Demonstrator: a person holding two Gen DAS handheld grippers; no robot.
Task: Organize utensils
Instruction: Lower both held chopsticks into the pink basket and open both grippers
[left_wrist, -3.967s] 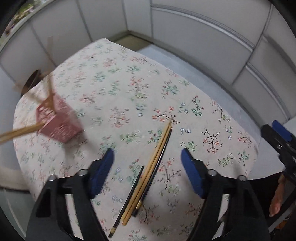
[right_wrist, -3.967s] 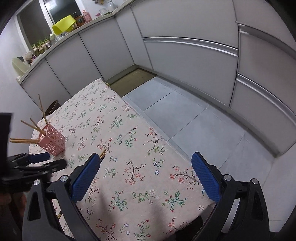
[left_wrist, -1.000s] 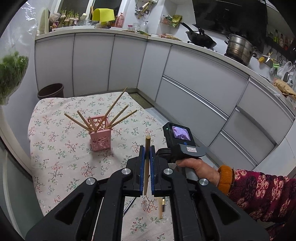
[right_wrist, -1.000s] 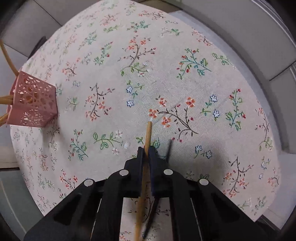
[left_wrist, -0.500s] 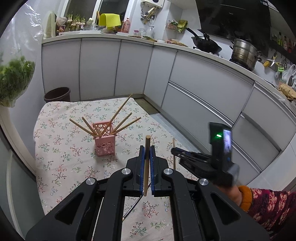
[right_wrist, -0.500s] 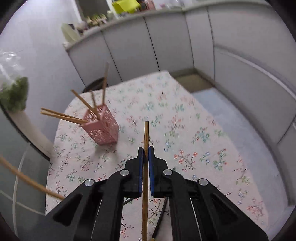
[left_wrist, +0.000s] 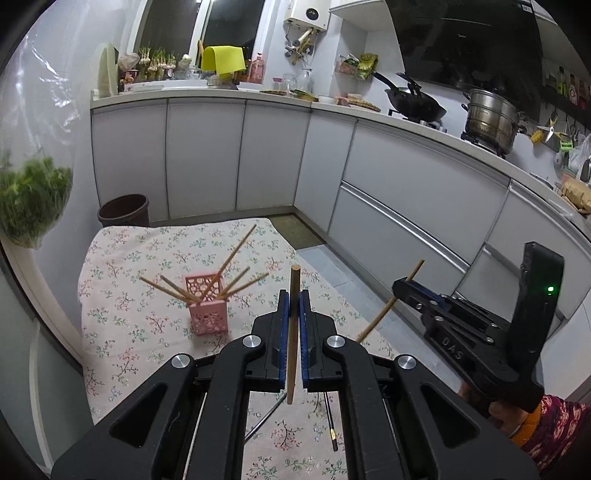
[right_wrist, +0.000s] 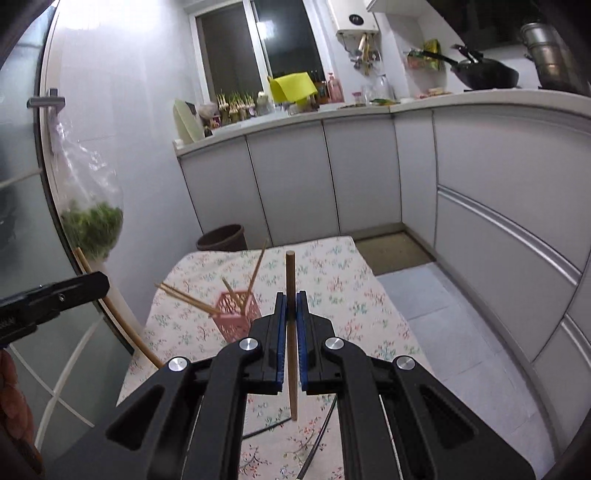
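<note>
The left gripper (left_wrist: 292, 328) is clenched on a wooden chopstick (left_wrist: 293, 317), and the right gripper (right_wrist: 290, 325) clamps a second chopstick (right_wrist: 291, 314). At 11 o'clock on the floral tablecloth (left_wrist: 122, 325), the pink holder (left_wrist: 207, 308) carries more chopsticks; black chopsticks (left_wrist: 330, 421) lie near.

Each gripper (left_wrist: 291, 306) clamps one wooden chopstick (left_wrist: 293, 332); ahead, a pink holder (left_wrist: 207, 304) bristles with more.

The only clear lettering is "DAS", embossed on the black body of the right gripper (left_wrist: 419, 295) at four o'clock in the left wrist view. A faint word on the range hood (left_wrist: 465, 40) at one o'clock possibly reads "Midea".
</note>
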